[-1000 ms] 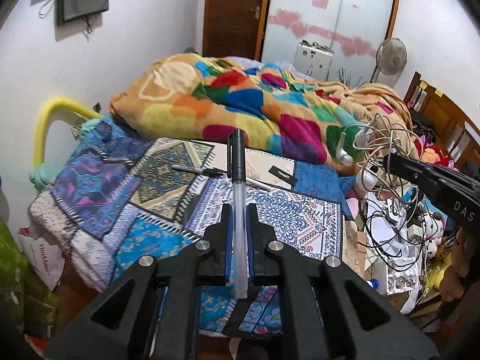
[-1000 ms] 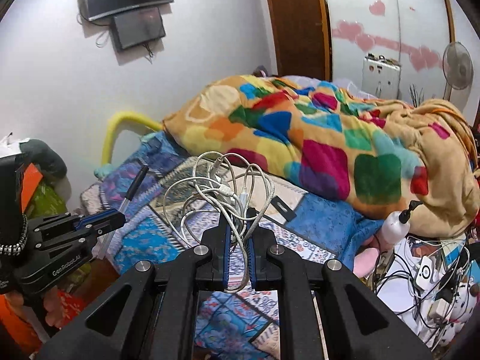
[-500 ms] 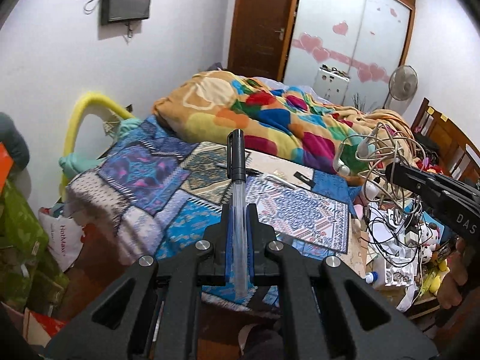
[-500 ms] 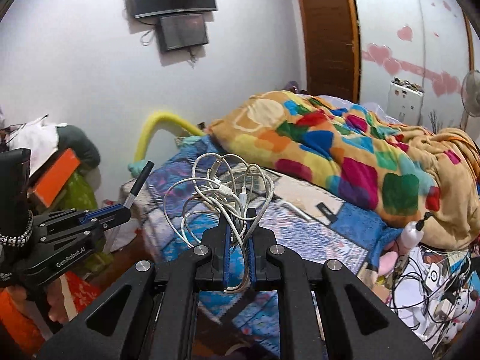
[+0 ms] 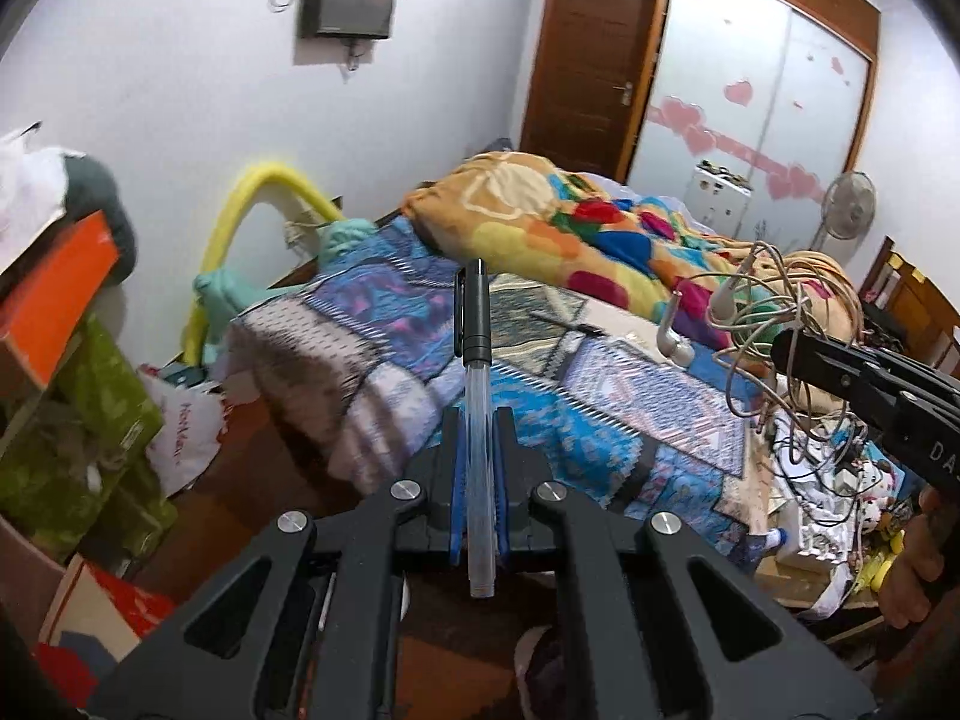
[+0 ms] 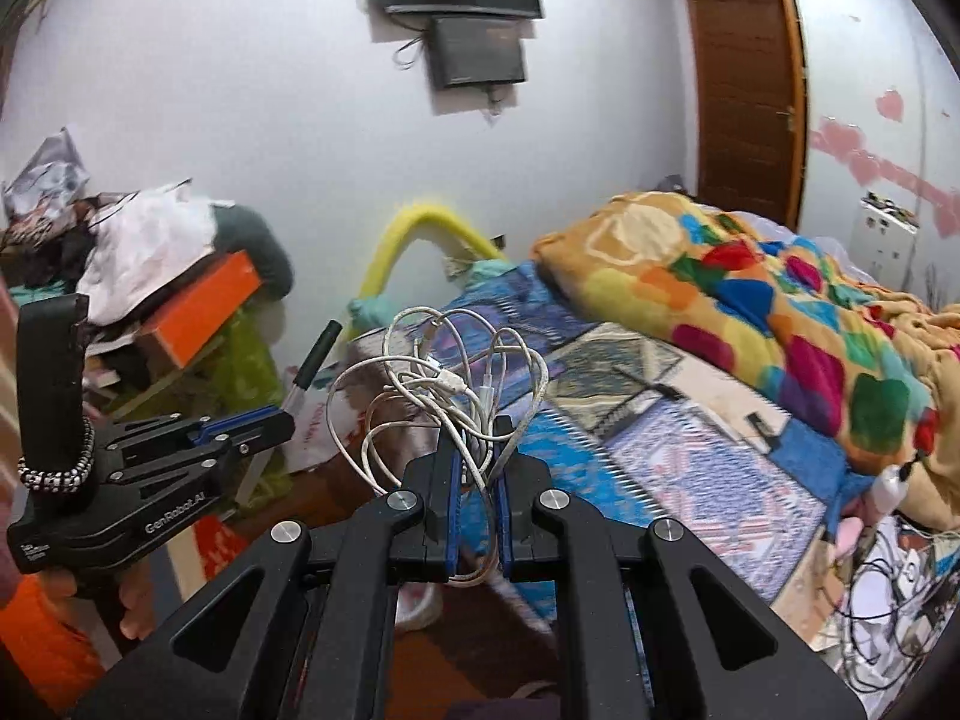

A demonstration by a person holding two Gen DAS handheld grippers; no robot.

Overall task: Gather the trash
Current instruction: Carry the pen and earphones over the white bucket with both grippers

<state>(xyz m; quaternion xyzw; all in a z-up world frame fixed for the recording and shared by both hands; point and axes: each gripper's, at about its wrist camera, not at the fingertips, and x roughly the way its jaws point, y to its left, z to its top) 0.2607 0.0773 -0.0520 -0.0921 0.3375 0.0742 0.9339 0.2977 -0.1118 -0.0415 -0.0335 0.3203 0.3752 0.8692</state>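
Left gripper (image 5: 478, 468) pinches a pen (image 5: 476, 360) upright. Right gripper (image 6: 478, 480) clamps tangled white cables (image 6: 444, 384), both held off the bed (image 5: 600, 372) edge

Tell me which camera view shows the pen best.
The left wrist view: the pen stands centred between the left gripper fingers, black cap and clear barrel both visible. The right wrist view shows the same pen only small, from the side, sticking out of that gripper.
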